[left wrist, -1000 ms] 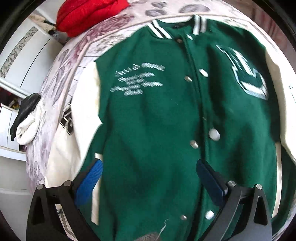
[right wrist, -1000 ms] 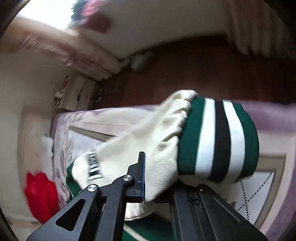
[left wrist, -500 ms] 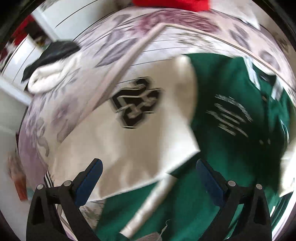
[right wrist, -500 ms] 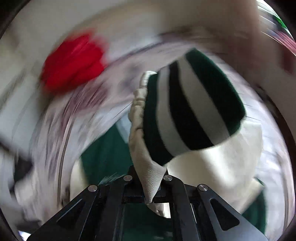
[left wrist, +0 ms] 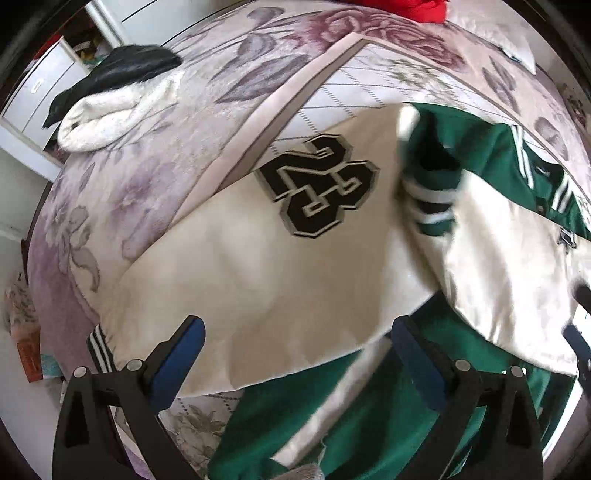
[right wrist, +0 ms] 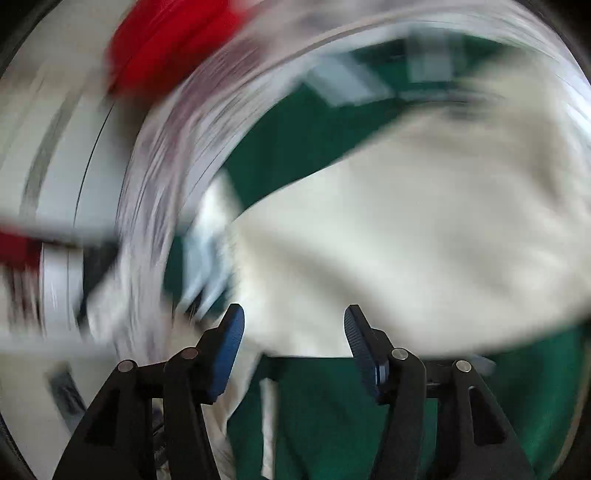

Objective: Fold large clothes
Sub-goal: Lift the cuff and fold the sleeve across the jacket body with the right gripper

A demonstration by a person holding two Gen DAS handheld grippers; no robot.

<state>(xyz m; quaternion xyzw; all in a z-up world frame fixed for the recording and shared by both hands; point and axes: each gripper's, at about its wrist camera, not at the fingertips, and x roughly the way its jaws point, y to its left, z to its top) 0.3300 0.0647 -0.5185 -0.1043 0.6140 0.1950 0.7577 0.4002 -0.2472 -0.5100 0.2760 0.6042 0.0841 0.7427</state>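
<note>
A green varsity jacket [left wrist: 480,155] with cream sleeves lies on a floral bedspread [left wrist: 229,81]. One cream sleeve [left wrist: 258,266] with a black "23" patch [left wrist: 317,192] spreads out to the side. My left gripper [left wrist: 297,332] hovers open above this sleeve's lower edge, with nothing held. The other cream sleeve [left wrist: 509,266] lies folded across the green body, its striped cuff [left wrist: 432,206] beside the patch. In the blurred right wrist view my right gripper [right wrist: 293,314] has its jaws opening. That sleeve [right wrist: 406,240] lies beyond the pads, which do not press on it.
A red garment [left wrist: 399,9] sits at the bed's far side, also seen as a red garment [right wrist: 166,37] in the right wrist view. A black and white bundle of clothes [left wrist: 110,96] rests near the bed's left edge. White drawers [left wrist: 33,92] stand beyond that edge.
The right gripper carried the striped-cuff sleeve over the green front and let it go, its jaws parting. The left gripper swung from over the jacket front to over the "23" sleeve.
</note>
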